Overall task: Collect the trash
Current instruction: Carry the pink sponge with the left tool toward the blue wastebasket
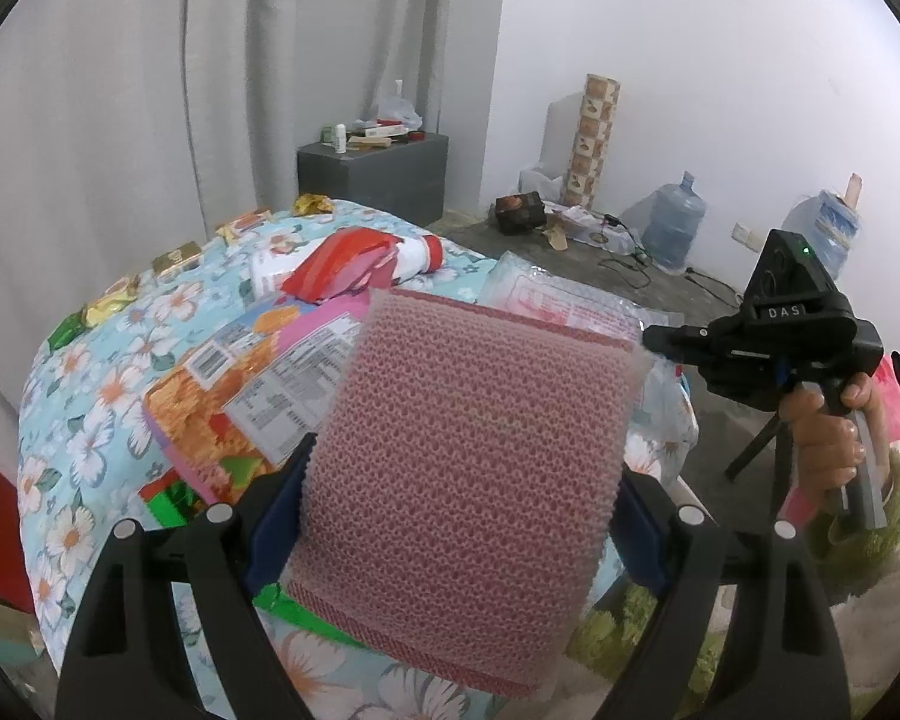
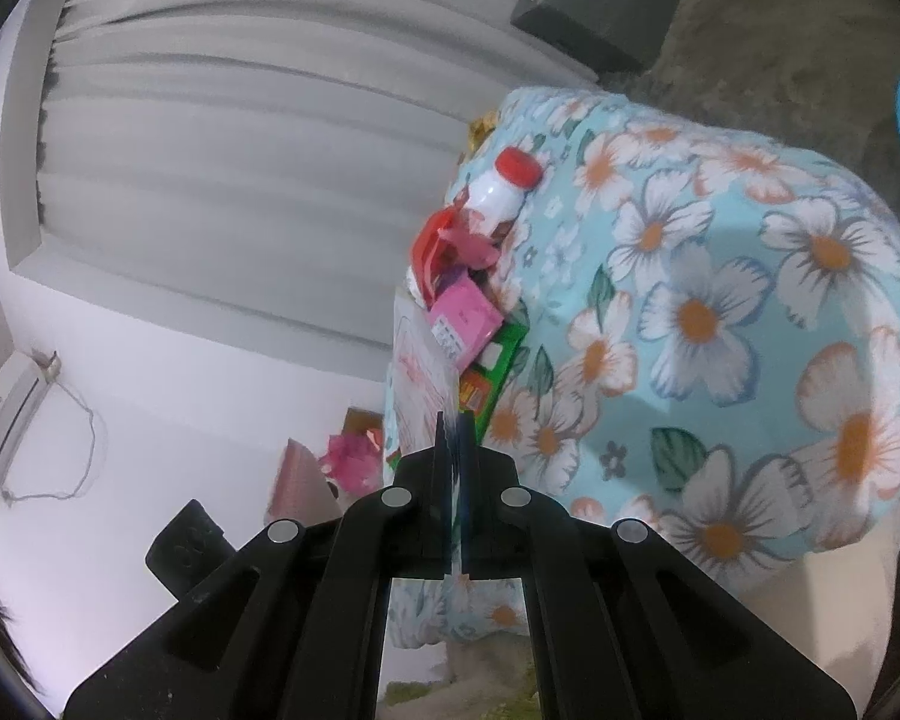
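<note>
1. Left gripper (image 1: pixel 459 516): jaws stand wide, their blue pads pressed against the two side edges of a pink bubble-wrap pouch (image 1: pixel 468 450). The pouch stands between the fingers, tilted, and fills the centre of the left wrist view.
2. Right gripper (image 2: pixel 455 450): jaws fully closed, pinching the edge of a clear plastic wrapper with red print (image 2: pixel 417 384), which stands on edge in line with the fingertips. In the left wrist view this gripper is seen at the right edge, carried by a hand (image 1: pixel 825 438) wrapped round its handle.
3. Just beyond the pouch, on the floral bedsheet (image 1: pixel 90 420), lies a heap of trash: an orange-and-pink snack bag (image 1: pixel 240 384) with barcode labels, a green foil wrapper (image 1: pixel 171 495) and a red-and-pink packet (image 1: pixel 342 270).
4. A white bottle with a red cap (image 2: pixel 504 186) lies at the far side of the heap.
5. Small gold and green sweet wrappers (image 1: pixel 114 300) are strewn along the left edge of the sheet, well apart from both grippers.
6. Background: a grey cabinet (image 1: pixel 372 174) beside the curtain, and a blue water jug (image 1: pixel 675 222) on the floor against the white wall.
</note>
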`<act>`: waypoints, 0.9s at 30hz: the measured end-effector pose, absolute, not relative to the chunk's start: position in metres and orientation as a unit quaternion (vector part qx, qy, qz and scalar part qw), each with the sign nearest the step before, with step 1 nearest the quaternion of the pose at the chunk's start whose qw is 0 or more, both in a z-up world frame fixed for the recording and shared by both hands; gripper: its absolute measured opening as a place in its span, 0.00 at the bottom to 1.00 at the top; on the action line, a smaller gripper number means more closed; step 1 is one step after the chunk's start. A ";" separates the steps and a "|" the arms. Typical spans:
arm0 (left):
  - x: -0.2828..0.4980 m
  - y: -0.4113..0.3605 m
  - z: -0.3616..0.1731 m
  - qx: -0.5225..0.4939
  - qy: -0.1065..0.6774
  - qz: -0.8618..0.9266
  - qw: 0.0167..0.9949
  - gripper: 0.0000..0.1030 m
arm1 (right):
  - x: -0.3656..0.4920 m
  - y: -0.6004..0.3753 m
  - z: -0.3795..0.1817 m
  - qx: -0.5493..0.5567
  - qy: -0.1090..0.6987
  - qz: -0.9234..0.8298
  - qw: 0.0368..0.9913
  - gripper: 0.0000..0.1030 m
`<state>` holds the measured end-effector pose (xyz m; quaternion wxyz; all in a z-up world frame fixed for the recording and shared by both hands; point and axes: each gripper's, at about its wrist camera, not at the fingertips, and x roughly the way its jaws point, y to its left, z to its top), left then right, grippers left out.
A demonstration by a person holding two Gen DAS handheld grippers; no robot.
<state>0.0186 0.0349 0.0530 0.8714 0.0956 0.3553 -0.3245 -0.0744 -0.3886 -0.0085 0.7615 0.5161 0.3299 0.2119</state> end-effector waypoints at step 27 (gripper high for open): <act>0.062 -0.141 0.044 0.131 0.378 -0.442 0.803 0.82 | -0.131 -0.498 -0.041 0.588 0.251 0.094 0.763 0.00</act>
